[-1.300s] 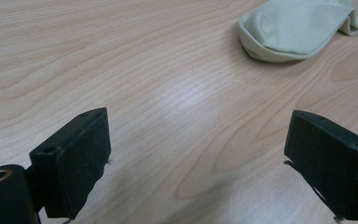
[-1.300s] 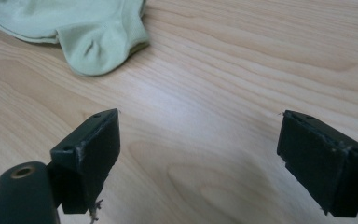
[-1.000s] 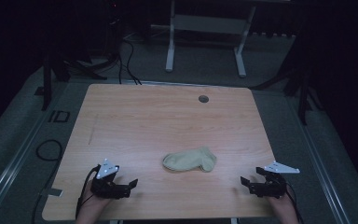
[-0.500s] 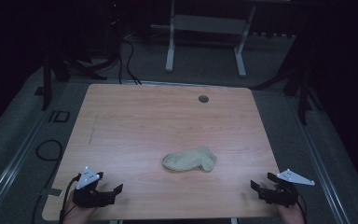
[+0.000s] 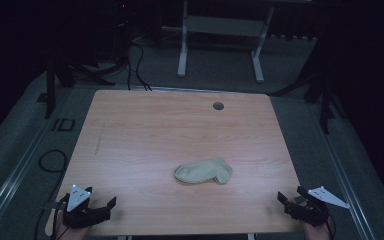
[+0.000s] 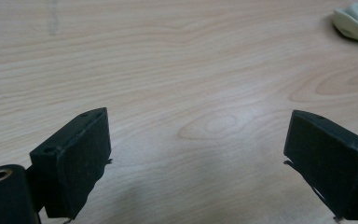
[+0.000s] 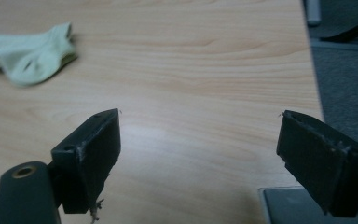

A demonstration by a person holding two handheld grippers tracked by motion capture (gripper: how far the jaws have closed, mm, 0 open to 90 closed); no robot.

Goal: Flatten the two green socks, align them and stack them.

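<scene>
A pale yellow-green sock (image 5: 203, 171) lies folded flat on the wooden table (image 5: 155, 130), right of centre and toward the front. My left gripper (image 5: 109, 206) sits at the front left corner, open, with bare wood between its jaws (image 6: 200, 158). From there the sock's toe (image 6: 356, 21) peeks in at the upper right, far off. My right gripper (image 5: 290, 196) rests at the front right corner, also open and holding nothing (image 7: 200, 158). The sock (image 7: 28, 51) lies well ahead of it to the upper left.
A round cable hole (image 5: 218, 106) sits near the table's far edge. The table's right edge and grey floor (image 7: 345, 70) run close beside my right gripper. A white desk frame (image 5: 220, 30) stands behind the table, and cables (image 5: 50, 160) lie on the floor at left.
Both grippers have drawn back toward the front edge and outward to the corners, the left one farther. Their jaws stay open. The sock has not moved.
</scene>
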